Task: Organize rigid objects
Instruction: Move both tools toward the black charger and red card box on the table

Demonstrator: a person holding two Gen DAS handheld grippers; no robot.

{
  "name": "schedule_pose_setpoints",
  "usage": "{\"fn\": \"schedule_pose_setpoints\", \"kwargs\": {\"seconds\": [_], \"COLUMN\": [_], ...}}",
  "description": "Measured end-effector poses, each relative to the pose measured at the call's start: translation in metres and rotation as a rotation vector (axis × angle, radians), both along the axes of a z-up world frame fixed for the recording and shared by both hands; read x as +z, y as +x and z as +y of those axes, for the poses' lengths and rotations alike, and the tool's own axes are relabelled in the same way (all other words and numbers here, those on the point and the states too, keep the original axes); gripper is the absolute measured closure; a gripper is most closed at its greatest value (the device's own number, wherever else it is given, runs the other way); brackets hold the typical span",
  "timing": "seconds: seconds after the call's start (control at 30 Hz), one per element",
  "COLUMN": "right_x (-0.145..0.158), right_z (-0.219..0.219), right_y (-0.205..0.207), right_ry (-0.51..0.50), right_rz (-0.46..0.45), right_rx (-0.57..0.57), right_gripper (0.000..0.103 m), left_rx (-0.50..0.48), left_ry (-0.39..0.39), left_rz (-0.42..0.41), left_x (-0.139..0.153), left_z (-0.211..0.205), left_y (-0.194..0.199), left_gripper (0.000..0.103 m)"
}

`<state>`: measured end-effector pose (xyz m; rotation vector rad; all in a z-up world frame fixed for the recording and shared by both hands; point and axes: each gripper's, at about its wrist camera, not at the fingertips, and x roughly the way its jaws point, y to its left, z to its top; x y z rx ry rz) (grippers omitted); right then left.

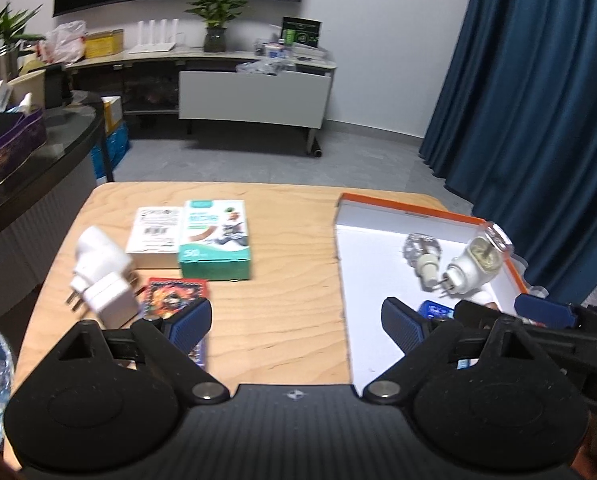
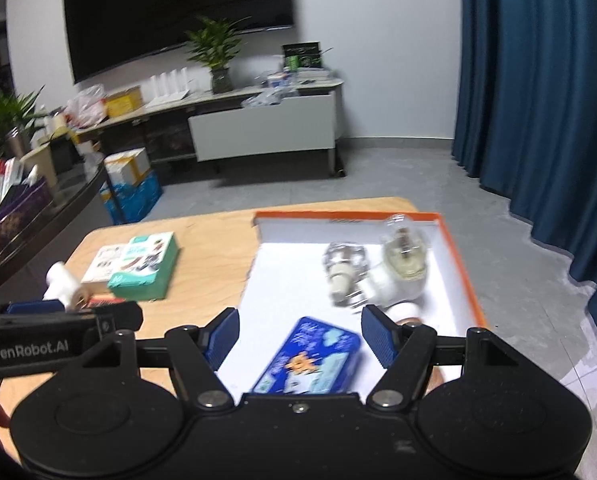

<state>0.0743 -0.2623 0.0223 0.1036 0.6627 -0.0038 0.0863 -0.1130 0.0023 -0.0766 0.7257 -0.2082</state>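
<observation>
1. Standing apart and empty, the left gripper's (image 1: 296,316) jaws are hovering over the worktop (image 1: 282,280).
2. Gaping apart, the right gripper's (image 2: 297,334) jaws are hanging above the blue tin (image 2: 308,360) lying in the orange-rimmed tray (image 2: 454,248) at the worktop's right edge.
3. Two boxes (image 1: 214,240) and white plugs (image 1: 102,276) are sitting toward the left edge.
</observation>
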Motion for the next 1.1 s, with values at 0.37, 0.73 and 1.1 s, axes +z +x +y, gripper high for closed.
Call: {"fn": "schedule_pose_setpoints", "kwargs": {"seconds": [0.37,0.73,1.1], "right_x": [-0.006,-0.021,-0.012], "right_z": [0.046,0.074,0.062], "right_y": [0.006,0.004,0.014], "right_ry": [-0.01,-0.004,0.004], "right_rz": [0.021,0.052,0.029], "right_rx": [0.088,0.162,0.155], "right_gripper": [0.023,0.023,0.023], "left_rx": [0.06,0.158,0.066], "left_ry": [-0.029,-0.04,-0.038], "left_rz": [-0.013,0.023,-0.004], "left_x": [-0.003,-0.03,-0.036], "left_z": [0.047,0.107,0.071], "left_y": [-0.013,-0.023,0.006], "left_gripper": [0.009,0.008,0.014]}}
